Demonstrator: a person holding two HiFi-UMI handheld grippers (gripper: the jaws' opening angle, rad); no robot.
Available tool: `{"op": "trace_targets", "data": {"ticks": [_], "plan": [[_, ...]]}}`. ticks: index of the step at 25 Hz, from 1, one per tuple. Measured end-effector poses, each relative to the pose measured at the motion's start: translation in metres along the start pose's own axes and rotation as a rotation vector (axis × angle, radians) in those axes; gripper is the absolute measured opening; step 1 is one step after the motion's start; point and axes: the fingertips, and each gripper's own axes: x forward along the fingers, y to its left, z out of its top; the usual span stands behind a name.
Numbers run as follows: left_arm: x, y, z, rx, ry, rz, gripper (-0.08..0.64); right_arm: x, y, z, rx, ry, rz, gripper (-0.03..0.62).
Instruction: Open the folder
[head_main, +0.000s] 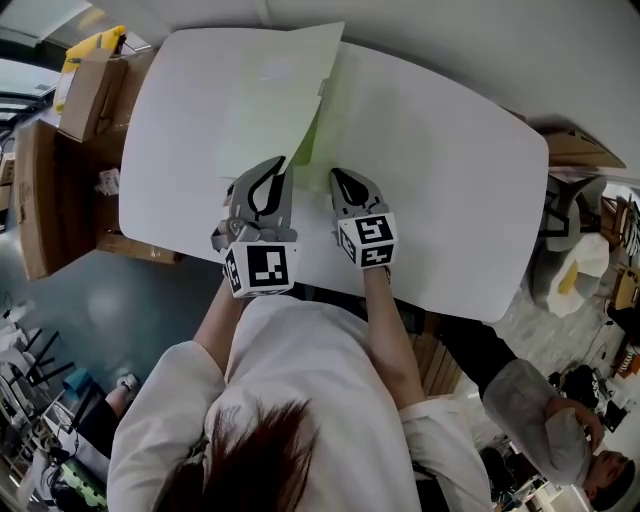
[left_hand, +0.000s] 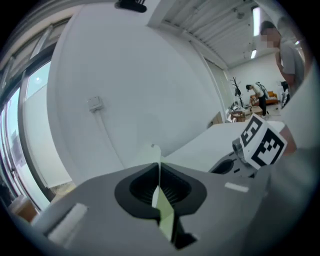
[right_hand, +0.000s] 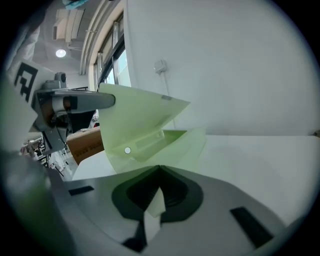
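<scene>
A pale green folder (head_main: 278, 92) lies on the white table (head_main: 440, 170), hinged open. Its top cover (right_hand: 142, 120) tilts up and shows a clip strip on its inner face, while the lower sheet (head_main: 331, 112) stays flat. My left gripper (head_main: 284, 163) is shut on the near edge of the raised cover, which shows as a thin green sheet (left_hand: 161, 202) pinched between its jaws. To its right, my right gripper (head_main: 336, 176) is shut on the near edge of the lower sheet (right_hand: 156, 206). The left gripper (right_hand: 75, 102) hangs above the table in the right gripper view.
Cardboard boxes (head_main: 85, 85) stand past the table's left edge. A chair (head_main: 566, 214) and another person (head_main: 560, 425) are off to the right. A white wall (left_hand: 130, 85) rises behind the table's far edge.
</scene>
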Motion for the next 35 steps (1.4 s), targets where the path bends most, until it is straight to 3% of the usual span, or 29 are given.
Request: {"op": "trace_targets", "data": {"ticks": [11,19,28,35], "plan": [[-0.034,0.048,0.017,-0.279,-0.087,0.073,0.011,-0.011,-0.008,-0.001,-0.007,0.031,-0.056,0.008],[-0.061,0.093,0.000,-0.474,-0.113,0.192,0.011,-0.009,-0.004,-0.003,-0.010,0.042,-0.078,0.008],[-0.080,0.119,-0.016,-0.570,-0.122,0.266,0.012,-0.009,-0.002,-0.003,0.010,0.033,-0.108,0.008],[-0.089,0.129,-0.027,-0.583,-0.119,0.287,0.012,-0.011,0.000,-0.005,0.004,0.031,-0.129,0.008]]}}
